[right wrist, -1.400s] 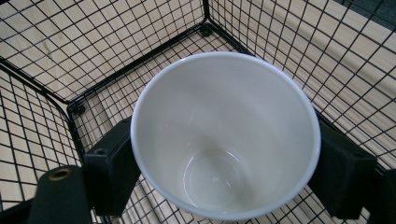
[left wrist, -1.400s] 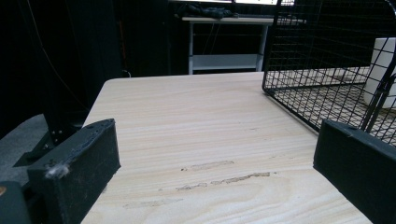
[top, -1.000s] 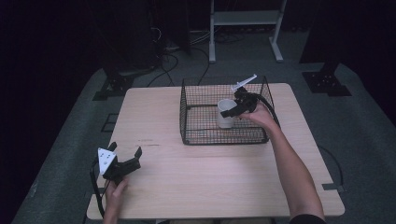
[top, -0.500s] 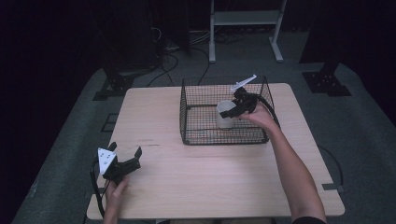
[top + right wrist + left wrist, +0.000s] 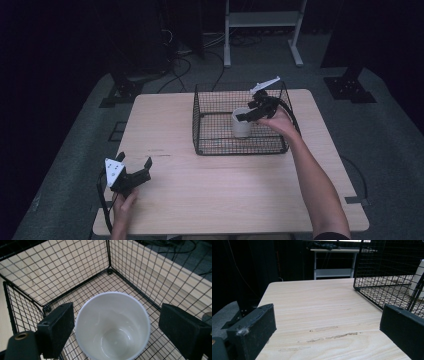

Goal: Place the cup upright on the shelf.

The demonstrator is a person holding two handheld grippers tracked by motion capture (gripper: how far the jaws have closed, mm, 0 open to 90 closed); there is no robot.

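A white empty cup (image 5: 241,123) stands upright on the floor of a black wire basket (image 5: 240,150) at the table's back right. My right gripper (image 5: 245,116) reaches into the basket from the right and hangs over the cup. In the right gripper view its jaws have just been opening. The cup (image 5: 112,325) sits between them, with a gap to the right jaw, and the gripper (image 5: 117,315) is open. My left gripper (image 5: 134,160) rests near the table's front left corner, open and empty (image 5: 328,315). It points toward the basket (image 5: 387,265).
The wooden table (image 5: 210,190) has broad bare room in front of and left of the basket. The basket's wire walls (image 5: 75,262) close in around the cup. A white metal stand (image 5: 260,20) and cables lie on the dark floor beyond the table.
The right gripper's jaws have spread off the cup, which stays standing in the basket. The left gripper has kept still.
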